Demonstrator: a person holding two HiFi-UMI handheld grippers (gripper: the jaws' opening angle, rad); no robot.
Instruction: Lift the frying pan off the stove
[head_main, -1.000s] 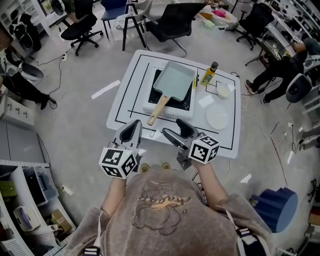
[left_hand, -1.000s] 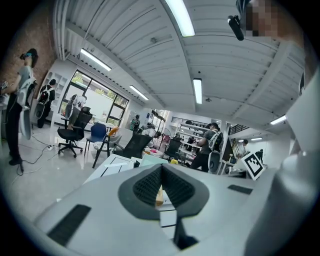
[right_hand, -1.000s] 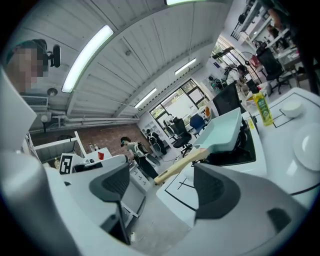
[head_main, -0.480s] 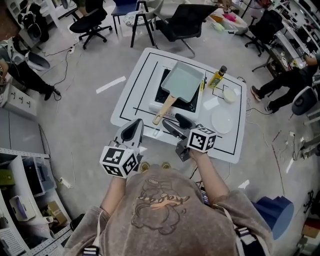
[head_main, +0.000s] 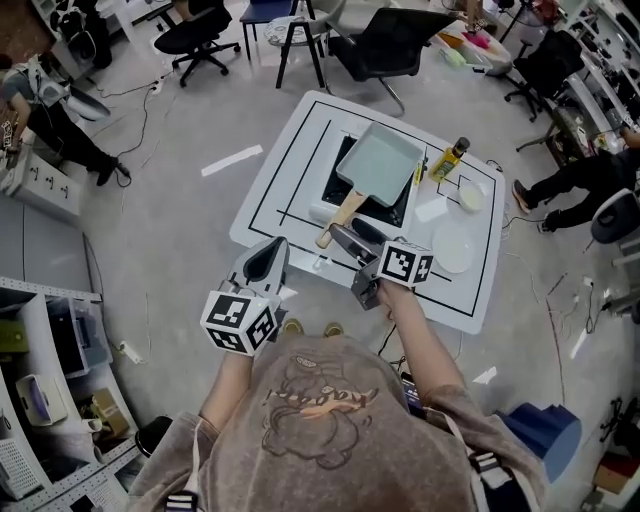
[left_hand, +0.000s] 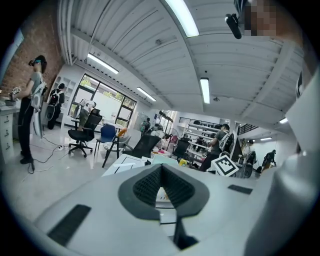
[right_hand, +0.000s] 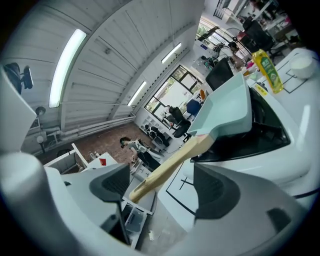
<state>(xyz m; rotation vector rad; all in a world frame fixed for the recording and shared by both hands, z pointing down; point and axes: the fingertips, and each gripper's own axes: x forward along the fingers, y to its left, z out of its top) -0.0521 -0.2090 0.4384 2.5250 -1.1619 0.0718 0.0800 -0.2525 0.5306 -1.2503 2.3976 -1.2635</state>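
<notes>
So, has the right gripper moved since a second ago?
Yes: the right gripper has advanced toward the pan handle, now open around its tip.

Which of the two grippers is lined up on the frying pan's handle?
The right gripper: its fingers are apart with the end of the wooden handle between them. The left gripper is shut and empty.

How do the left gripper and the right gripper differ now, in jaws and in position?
The left gripper has its jaws together, holding nothing; the right gripper has its jaws apart, with the end of the wooden handle of the frying pan between them, not clamped. The left gripper is near the front edge of the table, away from the pan; the right gripper is at the handle. Both point toward the table.
</notes>
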